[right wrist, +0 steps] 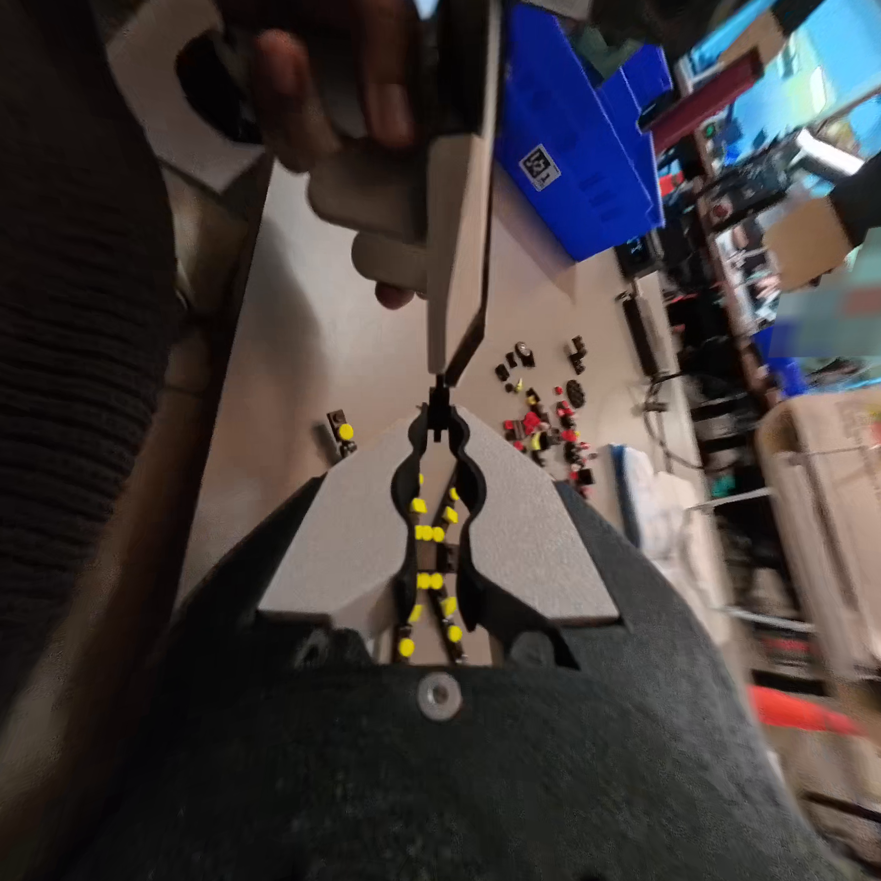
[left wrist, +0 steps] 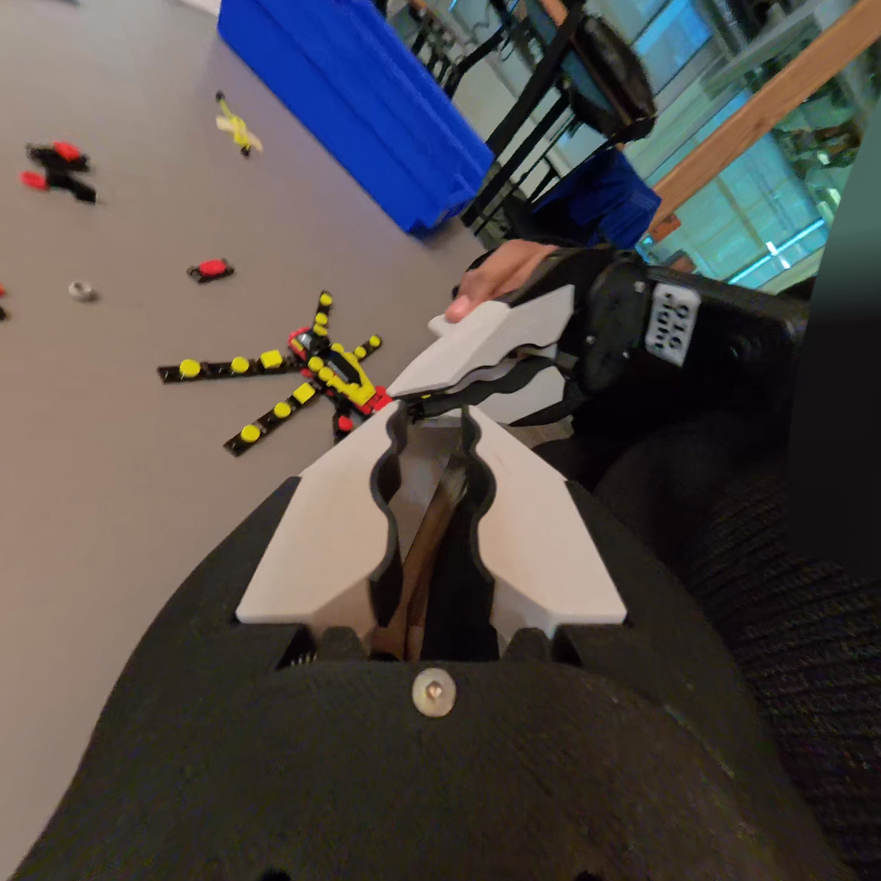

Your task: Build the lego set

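Together both grippers (right wrist: 437, 419) pinch black piece (right wrist: 438, 405), long axis fingertip-to-fingertip.

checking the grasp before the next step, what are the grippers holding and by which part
Both grip one small black lego piece in mid-air: the right gripper clamps its near end at its fingertips, the left gripper pinches the far end. It is too blurred to tell its shape.

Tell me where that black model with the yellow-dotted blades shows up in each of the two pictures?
Left wrist view: the black-and-yellow lego model lies on the grey table, left of centre, just beyond the gripper tips.
Right wrist view: the same model shows low in the middle, seen through the gap between the right gripper's fingers.
Shared landmark: the blue bin at the table's far edge.
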The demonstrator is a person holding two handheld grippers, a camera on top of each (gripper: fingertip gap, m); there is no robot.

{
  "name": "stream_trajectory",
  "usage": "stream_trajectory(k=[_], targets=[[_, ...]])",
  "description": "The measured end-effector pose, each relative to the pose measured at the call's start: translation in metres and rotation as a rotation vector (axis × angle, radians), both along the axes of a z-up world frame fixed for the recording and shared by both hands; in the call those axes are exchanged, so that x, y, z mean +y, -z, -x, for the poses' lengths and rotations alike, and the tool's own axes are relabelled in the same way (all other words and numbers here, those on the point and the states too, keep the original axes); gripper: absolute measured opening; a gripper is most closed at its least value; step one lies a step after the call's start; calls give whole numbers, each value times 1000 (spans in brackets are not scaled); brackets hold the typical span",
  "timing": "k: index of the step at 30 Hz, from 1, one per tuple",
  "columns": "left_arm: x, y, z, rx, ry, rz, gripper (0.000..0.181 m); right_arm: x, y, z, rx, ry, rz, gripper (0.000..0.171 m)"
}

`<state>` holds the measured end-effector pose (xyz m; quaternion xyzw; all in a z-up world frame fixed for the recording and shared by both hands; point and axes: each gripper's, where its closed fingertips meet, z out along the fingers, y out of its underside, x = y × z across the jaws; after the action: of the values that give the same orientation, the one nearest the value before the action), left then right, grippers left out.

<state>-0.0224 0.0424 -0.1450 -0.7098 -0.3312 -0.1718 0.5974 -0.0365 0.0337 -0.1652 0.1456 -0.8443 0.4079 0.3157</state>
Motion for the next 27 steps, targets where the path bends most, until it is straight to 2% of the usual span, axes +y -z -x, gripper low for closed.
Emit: stream_trajectory(k=[3, 6, 8, 12, 17, 25, 27], targets=[[-1, -11, 1, 101, -12, -24, 34, -2, -5, -5, -362, 17, 144, 6], [-2, -9, 2, 240, -24, 48, 35, -5, -22, -11, -726, -14, 316, 6], [-1, -9, 0, 313, -21, 73, 31, -4, -29, -11, -868, -27, 394, 6], [2, -19, -4, 369, -23, 43, 20, -6, -26, -18, -1015, -48, 402, 6], [0, -25, -5, 290, -2, -36, 10, -7, -32, -22, -1185, -79, 457, 6], [-3, -26, -4, 160, 24, -99, 3, -7, -34, -24, -1275, -108, 484, 6], [-5, -27, -4, 117, 31, -126, 3, -6, -38, -21, -1293, -111, 516, 15]])
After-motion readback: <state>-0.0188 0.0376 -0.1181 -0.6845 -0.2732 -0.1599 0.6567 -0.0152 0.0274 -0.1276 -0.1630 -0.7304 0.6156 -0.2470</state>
